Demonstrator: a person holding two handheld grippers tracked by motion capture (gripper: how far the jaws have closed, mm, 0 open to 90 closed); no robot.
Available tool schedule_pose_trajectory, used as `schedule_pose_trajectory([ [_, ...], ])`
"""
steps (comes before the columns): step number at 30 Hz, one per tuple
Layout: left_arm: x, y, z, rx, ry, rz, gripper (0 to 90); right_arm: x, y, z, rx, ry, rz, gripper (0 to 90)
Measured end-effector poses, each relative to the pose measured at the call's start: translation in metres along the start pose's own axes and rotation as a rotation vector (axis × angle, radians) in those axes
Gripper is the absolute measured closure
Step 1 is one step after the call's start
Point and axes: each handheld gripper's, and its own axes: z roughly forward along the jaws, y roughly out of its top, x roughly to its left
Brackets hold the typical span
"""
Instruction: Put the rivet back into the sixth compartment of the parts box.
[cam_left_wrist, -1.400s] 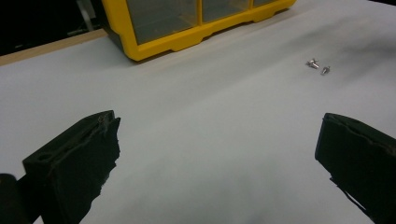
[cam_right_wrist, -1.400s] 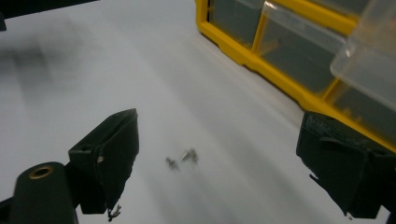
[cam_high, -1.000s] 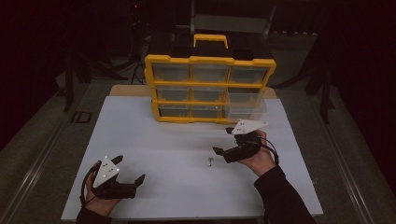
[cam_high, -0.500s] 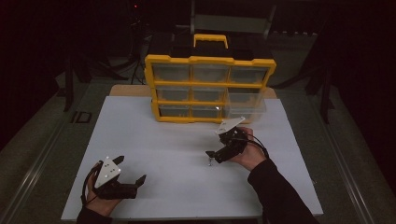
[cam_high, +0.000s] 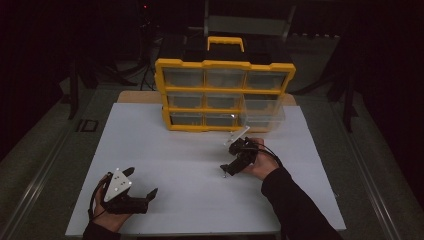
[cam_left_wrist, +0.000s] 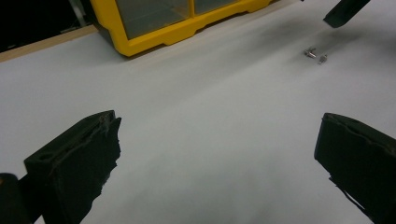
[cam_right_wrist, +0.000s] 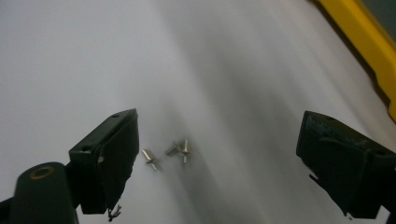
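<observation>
Counter (cam_high: 150, 150): white top, wood edge showing at the far side behind the organizer; dark surroundings.

Organizer (cam_high: 225, 95): yellow frame with a yellow carry handle on top, three rows of clear drawers, standing upright at the far middle of the counter. This is the landmark for all entries below. Its lower corner is seen at the top of the left gripper view (cam_left_wrist: 154, 23), and a yellow edge of it at the upper right of the right gripper view (cam_right_wrist: 364, 42).

Clear drawer (cam_high: 262, 114): pulled out from the organizer's lower right portion, projecting toward the person. Contents cannot be made out.

Left tongs (cam_high: 142, 187): held in the person's left hand, near side of the counter, well apart from the organizer and to its front left. Jaws released, spread wide, nothing between them; a grey three-cornered plate on top.

Right tongs (cam_high: 226, 169): held in the person's right hand, in front of the organizer's right half, tilted down toward the counter. Jaws released, spread wide, nothing gripped.

Screws (cam_right_wrist: 173, 151): three small metal pieces, lying loose on the counter in front of the organizer, between the right tongs' jaws and nearer one jaw, touching neither.
</observation>
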Motion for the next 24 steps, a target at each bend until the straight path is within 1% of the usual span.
schedule_pose_trajectory([
  [3, 0.000, 0.000, 0.000, 0.003, 0.000, 0.003, 0.8, -0.001, 0.000, 0.008, 0.030, -0.013, -0.005, 13.2],
  [4, 0.000, 0.000, 0.000, 0.003, 0.000, 0.003, 0.8, -0.002, -0.001, 0.010, 0.041, -0.017, -0.013, 13.2],
  [7, -0.001, 0.000, 0.000, 0.004, 0.000, 0.004, 0.8, -0.004, 0.000, 0.017, 0.065, -0.032, -0.003, 13.4],
  [8, -0.001, 0.000, 0.000, 0.004, 0.000, 0.003, 0.8, -0.005, 0.000, 0.019, 0.072, -0.037, -0.010, 13.5],
  [9, -0.001, 0.000, 0.000, 0.004, 0.001, 0.004, 0.8, -0.005, 0.000, 0.021, 0.082, -0.039, 0.000, 13.5],
  [11, -0.001, 0.000, 0.001, 0.004, 0.001, 0.004, 0.8, -0.006, 0.000, 0.023, 0.089, -0.045, -0.006, 13.5],
  [12, -0.001, 0.000, 0.000, 0.005, 0.000, 0.006, 0.8, -0.007, -0.001, 0.027, 0.103, -0.055, -0.013, 13.8],
  [13, -0.001, 0.000, 0.001, 0.005, 0.000, 0.007, 0.8, -0.007, -0.001, 0.028, 0.111, -0.055, 0.007, 13.8],
  [15, -0.001, 0.000, 0.001, 0.007, 0.000, 0.009, 0.8, -0.007, -0.001, 0.030, 0.118, -0.061, 0.013, 14.0],
  [16, -0.001, 0.000, 0.001, 0.008, 0.000, 0.011, 0.8, -0.009, -0.001, 0.031, 0.119, -0.069, -0.002, 14.0],
  [17, -0.001, 0.000, 0.001, 0.007, 0.000, 0.010, 0.8, -0.008, -0.001, 0.031, 0.125, -0.066, 0.015, 14.1],
  [24, -0.001, 0.000, 0.001, 0.006, 0.001, 0.010, 0.8, -0.009, -0.001, 0.034, 0.135, -0.060, 0.018, 15.1],
])
